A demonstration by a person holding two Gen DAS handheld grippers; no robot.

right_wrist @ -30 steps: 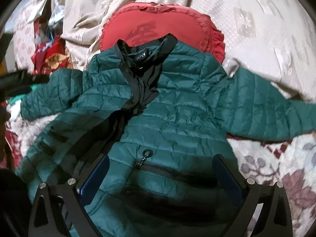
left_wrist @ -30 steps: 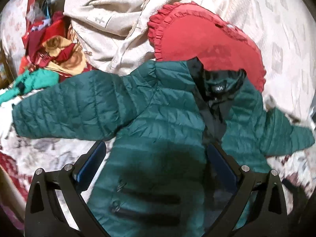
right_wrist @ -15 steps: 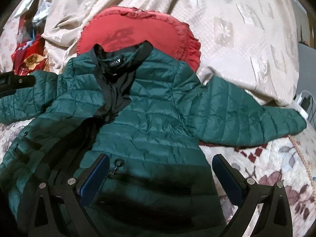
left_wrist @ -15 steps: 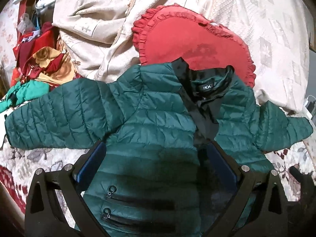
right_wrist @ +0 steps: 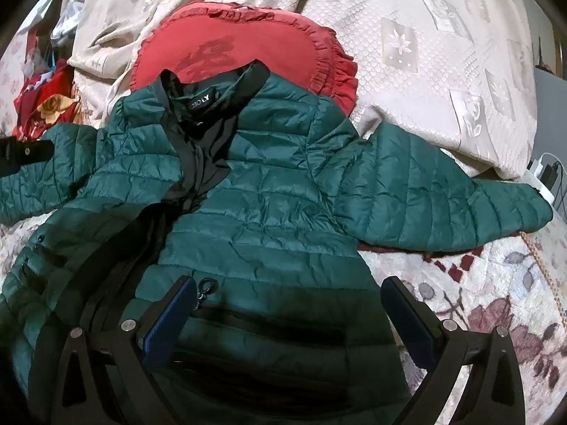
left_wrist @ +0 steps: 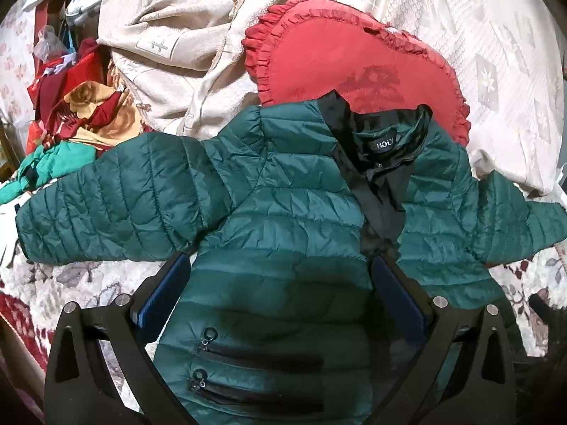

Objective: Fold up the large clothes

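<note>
Lying face-up on bed (left_wrist: 88, 283): jacket (left_wrist: 283, 219), both sleeves now spread flat, collar on red pillow (left_wrist: 336, 56). Left hand-held gripper (left_wrist: 280, 290) and right hand-held gripper (right_wrist: 288, 308) spread, empty, drawn back over hem. Ready for first fold.

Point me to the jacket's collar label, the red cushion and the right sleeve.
collar label (left_wrist: 385, 146), left wrist view, on its lettering.
red cushion (right_wrist: 248, 47), right wrist view, on its flat centre.
right sleeve (right_wrist: 443, 191), right wrist view, mid-sleeve.

jacket (left_wrist: 283, 219) hem cut off btm edge; pillow (left_wrist: 336, 60) partly hidden
</note>
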